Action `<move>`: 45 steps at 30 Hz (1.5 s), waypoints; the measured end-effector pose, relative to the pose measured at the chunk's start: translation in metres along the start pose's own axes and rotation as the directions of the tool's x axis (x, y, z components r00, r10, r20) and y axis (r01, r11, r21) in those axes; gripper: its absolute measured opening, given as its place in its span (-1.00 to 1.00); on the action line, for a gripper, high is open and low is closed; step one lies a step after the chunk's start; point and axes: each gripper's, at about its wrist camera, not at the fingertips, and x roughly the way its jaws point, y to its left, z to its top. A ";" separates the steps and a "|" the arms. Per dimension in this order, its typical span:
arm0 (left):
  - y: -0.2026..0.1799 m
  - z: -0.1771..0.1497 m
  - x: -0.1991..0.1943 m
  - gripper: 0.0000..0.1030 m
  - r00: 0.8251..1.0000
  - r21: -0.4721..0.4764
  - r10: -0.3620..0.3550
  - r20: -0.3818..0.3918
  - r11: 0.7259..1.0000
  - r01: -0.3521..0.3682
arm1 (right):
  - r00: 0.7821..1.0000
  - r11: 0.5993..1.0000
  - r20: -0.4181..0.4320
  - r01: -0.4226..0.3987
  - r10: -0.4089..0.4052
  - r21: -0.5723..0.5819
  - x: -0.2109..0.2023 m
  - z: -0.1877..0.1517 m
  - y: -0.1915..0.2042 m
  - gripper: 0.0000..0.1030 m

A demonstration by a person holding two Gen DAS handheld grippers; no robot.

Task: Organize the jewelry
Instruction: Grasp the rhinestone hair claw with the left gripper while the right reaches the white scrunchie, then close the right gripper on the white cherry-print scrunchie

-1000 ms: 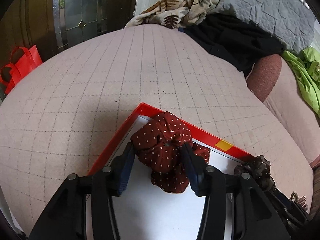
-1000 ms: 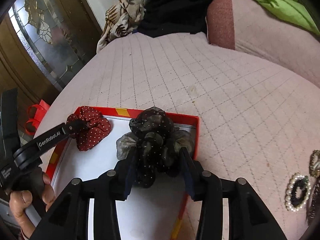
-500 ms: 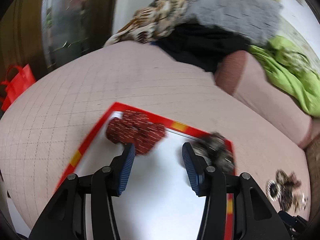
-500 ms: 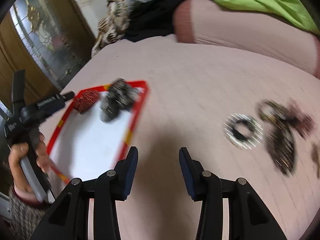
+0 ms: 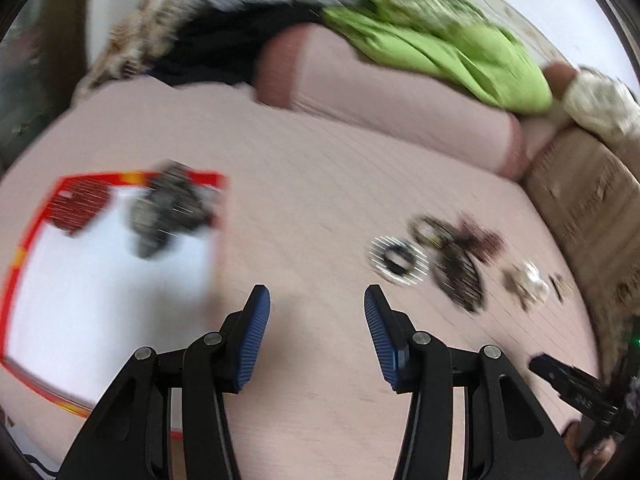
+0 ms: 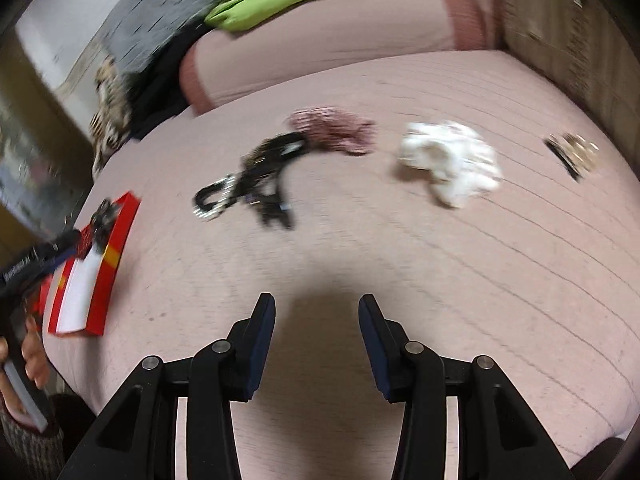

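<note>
Both the left gripper [image 5: 316, 312] and right gripper [image 6: 316, 316] are hanging wide open, holding nothing. Blur is smearing the black tangle [image 6: 256, 176], seemingly interlinked; one pinch is risking dragging neighbours along.

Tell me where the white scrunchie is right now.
In the right wrist view, the white scrunchie lies on the pink bed cover, upper right, between the pink scrunchie and the gold clip.
</note>
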 end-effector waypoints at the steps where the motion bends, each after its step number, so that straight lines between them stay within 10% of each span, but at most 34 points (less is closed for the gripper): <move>1: -0.012 -0.002 0.007 -0.07 0.999 0.009 -0.023 -0.025 1.000 0.023 | 1.000 1.000 0.013 0.005 -0.005 0.015 -0.003 0.002 -0.007 -0.06; 12: -0.116 0.013 0.076 0.10 0.989 0.130 -0.085 -0.117 0.986 0.100 | 0.986 0.995 0.149 0.060 -0.071 0.076 -0.014 0.035 -0.067 0.35; 30: -0.155 0.022 0.155 0.13 0.969 0.143 -0.090 -0.230 0.982 0.125 | 0.975 0.989 0.166 0.148 -0.148 0.013 0.047 0.078 -0.078 0.39; 35: -0.160 0.023 0.155 -0.30 0.958 0.131 -0.123 -0.261 0.978 0.161 | 0.980 0.990 0.140 0.132 -0.138 0.049 0.053 0.075 -0.088 -0.61; 45: -0.162 0.011 0.094 -0.52 0.965 0.191 -0.150 -0.216 0.962 0.193 | 0.991 0.990 0.123 0.038 -0.055 0.135 0.027 0.062 -0.090 -0.79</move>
